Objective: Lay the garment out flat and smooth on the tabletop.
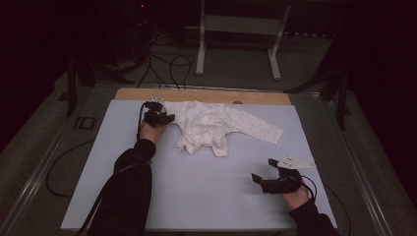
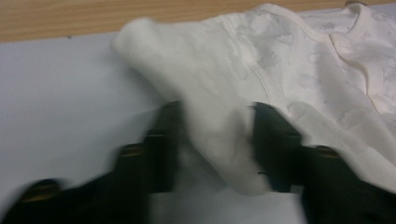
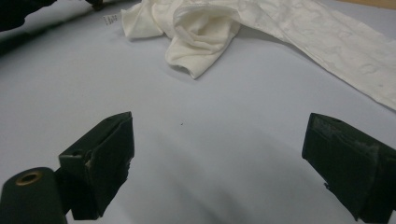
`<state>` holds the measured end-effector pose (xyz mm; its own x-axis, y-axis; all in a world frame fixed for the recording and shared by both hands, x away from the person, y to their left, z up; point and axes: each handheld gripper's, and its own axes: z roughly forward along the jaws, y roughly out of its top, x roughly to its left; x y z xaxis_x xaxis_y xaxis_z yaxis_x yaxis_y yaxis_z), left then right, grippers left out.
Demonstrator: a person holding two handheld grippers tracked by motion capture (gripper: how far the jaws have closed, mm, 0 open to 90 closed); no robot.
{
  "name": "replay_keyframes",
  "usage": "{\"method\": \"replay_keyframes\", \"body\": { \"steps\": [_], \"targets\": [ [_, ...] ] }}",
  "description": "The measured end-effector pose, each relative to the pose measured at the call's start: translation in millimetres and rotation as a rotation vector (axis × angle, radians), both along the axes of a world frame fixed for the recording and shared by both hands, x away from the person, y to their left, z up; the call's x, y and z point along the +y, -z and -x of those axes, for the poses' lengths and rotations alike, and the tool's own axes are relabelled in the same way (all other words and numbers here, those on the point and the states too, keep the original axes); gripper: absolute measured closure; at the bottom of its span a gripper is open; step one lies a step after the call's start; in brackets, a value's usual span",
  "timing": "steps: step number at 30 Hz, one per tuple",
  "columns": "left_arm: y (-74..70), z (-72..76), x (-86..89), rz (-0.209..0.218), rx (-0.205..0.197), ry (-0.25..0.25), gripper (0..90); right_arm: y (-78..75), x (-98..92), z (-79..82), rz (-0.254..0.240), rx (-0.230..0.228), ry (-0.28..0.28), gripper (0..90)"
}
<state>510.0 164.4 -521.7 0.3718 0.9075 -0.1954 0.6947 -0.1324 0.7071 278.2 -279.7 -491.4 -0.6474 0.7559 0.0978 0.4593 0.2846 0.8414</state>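
A white long-sleeved baby garment (image 1: 211, 125) lies crumpled at the far middle of the pale blue mat (image 1: 196, 196), one sleeve stretched out to the right. My left gripper (image 1: 160, 118) is at the garment's left end. In the left gripper view, my left gripper (image 2: 215, 116) has its black jaws pressed on either side of the other sleeve (image 2: 210, 93) of the garment (image 2: 299, 60), and the picture is blurred. My right gripper (image 1: 262, 168) rests near the mat's front right, well apart from the cloth. In the right gripper view, my right gripper (image 3: 219, 135) stands wide open over bare mat, the garment (image 3: 201, 28) lying beyond it.
A wooden strip (image 1: 196, 94) runs along the table's far edge behind the mat. Beyond the table, cables (image 1: 167, 64) trail over the floor and a white table frame (image 1: 201, 44) stands. The room around is dark.
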Motion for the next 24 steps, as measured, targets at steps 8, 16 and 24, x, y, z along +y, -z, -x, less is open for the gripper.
{"method": "replay_keyframes", "body": {
  "steps": [8,16,24],
  "targets": [
    [-22.8,7.5,-12.9,0.052,-0.072,0.082,90.0,0.3,-0.2,-0.7,-0.009,0.008,-0.003,9.3],
    [-58.6,25.5,-60.6,0.036,-0.171,0.276,90.0,-1.5,0.6,0.1,-0.011,0.003,-0.007,9.3],
    [-68.5,52.9,-121.7,0.006,-0.187,0.580,90.0,-2.6,0.7,0.5,-0.016,0.006,-0.008,9.4]
  ]
}}
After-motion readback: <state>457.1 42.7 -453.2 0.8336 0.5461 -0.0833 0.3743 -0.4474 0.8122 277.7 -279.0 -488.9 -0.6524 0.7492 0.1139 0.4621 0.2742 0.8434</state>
